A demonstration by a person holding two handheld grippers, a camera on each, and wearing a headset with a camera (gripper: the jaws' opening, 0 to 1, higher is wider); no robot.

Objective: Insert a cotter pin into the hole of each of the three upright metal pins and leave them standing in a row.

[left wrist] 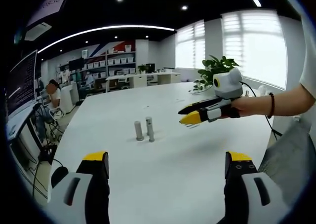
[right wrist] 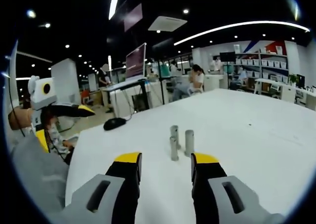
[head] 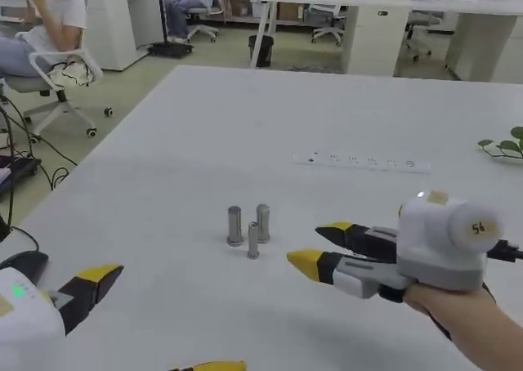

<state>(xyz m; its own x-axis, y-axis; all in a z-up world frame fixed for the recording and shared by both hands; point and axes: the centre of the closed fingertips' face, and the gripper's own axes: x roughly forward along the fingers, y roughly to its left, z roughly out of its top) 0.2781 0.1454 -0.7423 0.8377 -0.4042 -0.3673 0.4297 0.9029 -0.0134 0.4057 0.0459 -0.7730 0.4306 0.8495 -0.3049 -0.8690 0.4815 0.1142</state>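
Three short upright metal pins (head: 252, 228) stand in a tight cluster on the white table (head: 245, 126). My right gripper (head: 315, 244) hovers just right of them, yellow tips pointing at the cluster, open and holding nothing. In the right gripper view the pins (right wrist: 180, 141) stand just beyond the open right gripper (right wrist: 166, 158). My left gripper (head: 159, 318) is at the table's near left corner, jaws spread wide and holding nothing. In the left gripper view the pins (left wrist: 144, 130) stand well ahead of my left gripper (left wrist: 168, 157), with the right gripper (left wrist: 192, 114) to their right.
A white power strip (head: 362, 161) lies on the table behind the pins. Plant leaves (head: 505, 146) reach in at the right edge. A black mouse (head: 24, 265) sits near the left edge. Office chairs, desks and seated people are beyond the table.
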